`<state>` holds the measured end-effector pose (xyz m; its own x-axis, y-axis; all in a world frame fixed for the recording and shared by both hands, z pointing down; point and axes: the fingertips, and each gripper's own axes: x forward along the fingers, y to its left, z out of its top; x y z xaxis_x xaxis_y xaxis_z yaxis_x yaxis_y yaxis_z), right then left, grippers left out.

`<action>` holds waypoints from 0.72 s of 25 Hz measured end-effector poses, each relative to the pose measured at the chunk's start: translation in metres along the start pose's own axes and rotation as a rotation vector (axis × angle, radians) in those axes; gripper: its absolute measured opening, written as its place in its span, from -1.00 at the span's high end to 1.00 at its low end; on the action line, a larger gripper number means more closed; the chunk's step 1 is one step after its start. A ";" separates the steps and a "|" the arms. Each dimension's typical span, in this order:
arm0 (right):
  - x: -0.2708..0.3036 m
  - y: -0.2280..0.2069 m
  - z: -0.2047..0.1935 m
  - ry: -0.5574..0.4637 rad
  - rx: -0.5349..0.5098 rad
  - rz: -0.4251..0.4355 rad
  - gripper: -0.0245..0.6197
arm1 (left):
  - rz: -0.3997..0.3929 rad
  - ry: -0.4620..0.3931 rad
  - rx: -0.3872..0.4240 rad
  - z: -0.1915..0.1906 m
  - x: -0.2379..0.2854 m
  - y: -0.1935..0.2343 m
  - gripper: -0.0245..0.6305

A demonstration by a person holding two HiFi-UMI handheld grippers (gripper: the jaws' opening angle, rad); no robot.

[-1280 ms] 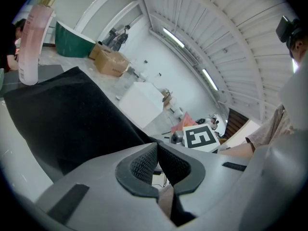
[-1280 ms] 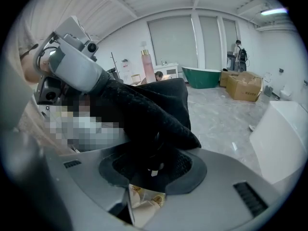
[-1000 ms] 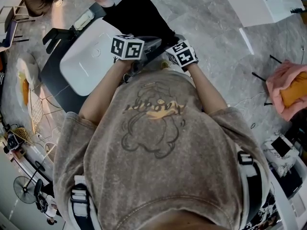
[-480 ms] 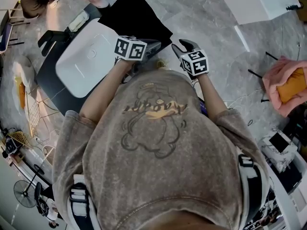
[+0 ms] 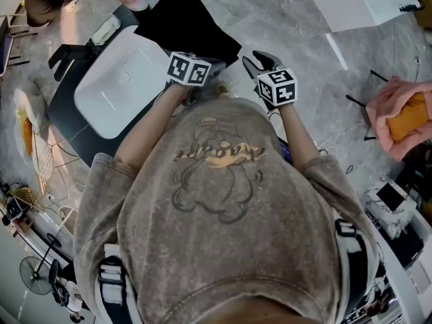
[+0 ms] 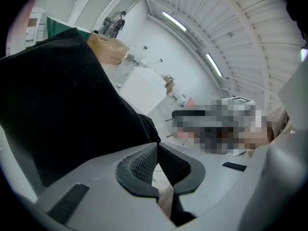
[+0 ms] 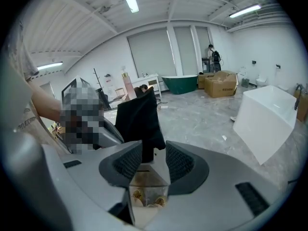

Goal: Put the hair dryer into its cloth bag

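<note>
The cloth bag (image 5: 191, 24) is a black sheet spread in the upper middle of the head view, its near edge meeting both tongs; the hair dryer shows in no view. The left tongs (image 6: 156, 146) are clamped tight on a corner of that edge, probably to hold the mouth up. The right tongs (image 7: 153, 147) stand narrowly apart and are closing, a strip of the cloth between them, not yet pinched. At upper left a white basin (image 5: 115, 83) sits on the dark counter (image 5: 71, 113)
</note>
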<state>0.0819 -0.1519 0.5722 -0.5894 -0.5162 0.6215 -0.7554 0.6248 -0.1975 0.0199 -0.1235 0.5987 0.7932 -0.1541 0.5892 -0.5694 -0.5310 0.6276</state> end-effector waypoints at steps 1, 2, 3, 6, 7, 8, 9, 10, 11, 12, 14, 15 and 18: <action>0.000 0.001 0.003 -0.005 -0.002 0.002 0.49 | 0.005 0.005 0.003 -0.002 0.001 0.002 0.85; 0.000 0.001 0.005 -0.010 -0.004 0.003 0.49 | 0.013 0.011 0.009 -0.003 0.002 0.003 0.85; 0.000 0.001 0.006 -0.014 -0.004 0.003 0.49 | 0.022 0.018 0.018 -0.005 0.003 0.004 0.85; 0.001 -0.001 0.008 -0.019 -0.002 -0.001 0.50 | 0.056 0.034 0.046 -0.007 0.008 0.008 0.85; 0.000 -0.002 0.009 -0.021 0.000 -0.002 0.50 | 0.071 0.038 0.055 -0.008 0.010 0.011 0.85; 0.000 -0.003 0.009 -0.022 0.003 -0.004 0.50 | 0.085 0.042 0.065 -0.009 0.011 0.012 0.85; -0.001 -0.003 0.011 -0.025 0.004 -0.006 0.50 | 0.094 0.044 0.071 -0.009 0.011 0.013 0.85; -0.002 -0.003 0.012 -0.028 0.004 -0.007 0.50 | 0.098 0.044 0.073 -0.008 0.012 0.012 0.85; -0.003 -0.003 0.014 -0.031 0.003 -0.009 0.50 | 0.100 0.043 0.074 -0.008 0.012 0.012 0.85; -0.004 -0.003 0.016 -0.034 0.001 -0.010 0.50 | 0.103 0.041 0.076 -0.008 0.012 0.012 0.84; -0.005 -0.003 0.020 -0.042 0.001 -0.011 0.50 | 0.102 0.039 0.083 -0.008 0.013 0.010 0.84; -0.006 -0.003 0.021 -0.046 0.001 -0.010 0.50 | 0.096 0.039 0.086 -0.008 0.013 0.008 0.84; -0.006 -0.003 0.025 -0.054 -0.001 -0.007 0.50 | 0.064 0.048 0.098 -0.008 0.012 0.001 0.71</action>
<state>0.0805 -0.1654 0.5503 -0.5986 -0.5515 0.5810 -0.7594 0.6214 -0.1926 0.0272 -0.1190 0.6101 0.7435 -0.1516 0.6514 -0.5928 -0.6002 0.5369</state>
